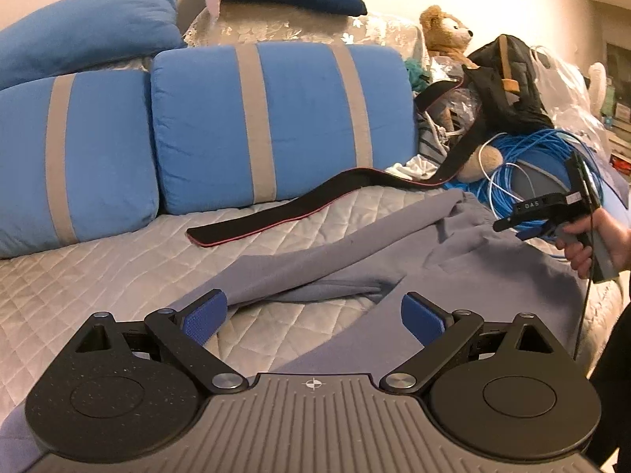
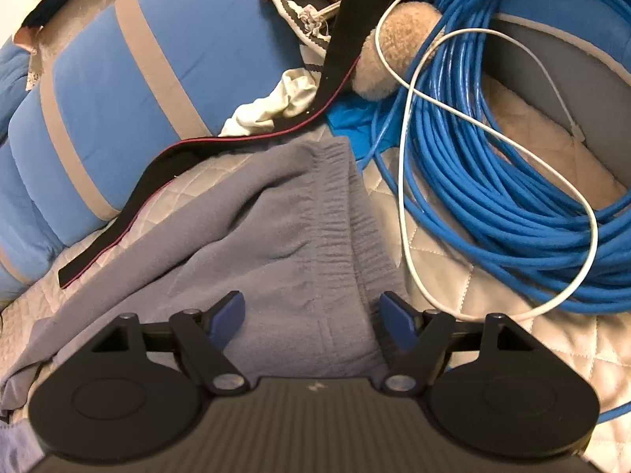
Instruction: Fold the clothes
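Step in hand: early; grey sweatpants (image 2: 284, 228) spread loosely, legs crossed, nothing folded yet.
Garment place: on the quilted bed cover (image 1: 98, 276), near edge, in front of the striped blue cushions (image 1: 276, 118).
Left gripper (image 1: 313, 317): spread wide, empty, poised over the crossing legs.
Right gripper (image 2: 311, 321): wide apart, gripping nothing, above the gathered waistband (image 2: 355, 213).
Next move, by judgement: pinch waistband and a leg end, draw the fabric flat, lay one leg over the other.
Fabric: soft fleece knit, matte, rumpled; elastic band ribbed.
Cover: pale, diamond-stitched, smooth.
Hazard: coiled blue cable (image 2: 493, 138) and thin white cord (image 2: 414, 236) just right of the waistband; long black strap (image 1: 284, 213) beyond the far leg.
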